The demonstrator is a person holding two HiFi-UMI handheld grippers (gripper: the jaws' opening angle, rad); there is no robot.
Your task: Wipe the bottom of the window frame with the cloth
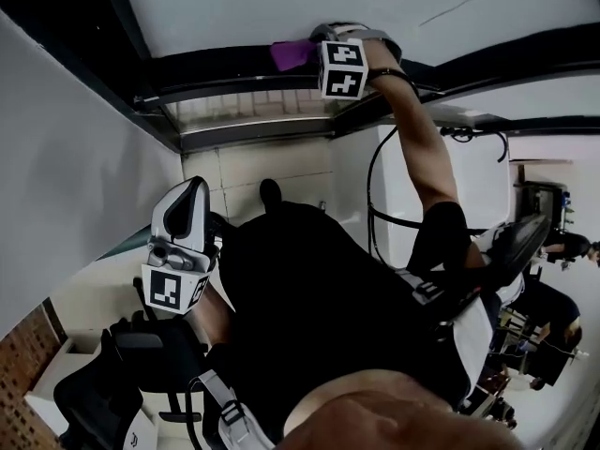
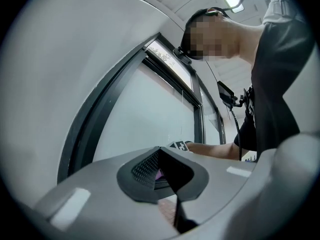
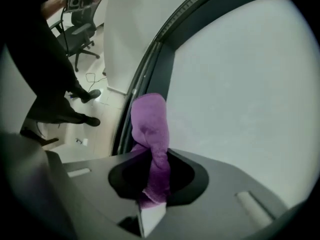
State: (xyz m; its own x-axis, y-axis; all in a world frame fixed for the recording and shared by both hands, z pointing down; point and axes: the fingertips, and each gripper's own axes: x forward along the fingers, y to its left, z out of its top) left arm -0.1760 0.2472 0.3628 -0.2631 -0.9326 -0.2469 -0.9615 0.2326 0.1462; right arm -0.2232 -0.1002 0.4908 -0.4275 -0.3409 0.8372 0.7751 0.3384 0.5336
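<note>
A purple cloth is pressed on the dark bottom rail of the window frame, at the top of the head view. My right gripper is shut on it, with the arm stretched out to the frame. In the right gripper view the cloth stands out from between the jaws of the right gripper and touches the frame's dark rail beside the white pane. My left gripper hangs back near the person's body, away from the frame. The left gripper is shut on nothing and points at the window frame.
A black office chair stands at the lower left, beside a brick wall. Tiled floor lies below the frame. Cables hang by the right arm. Another person is at the far right. A second chair and a person's shoes show on the floor.
</note>
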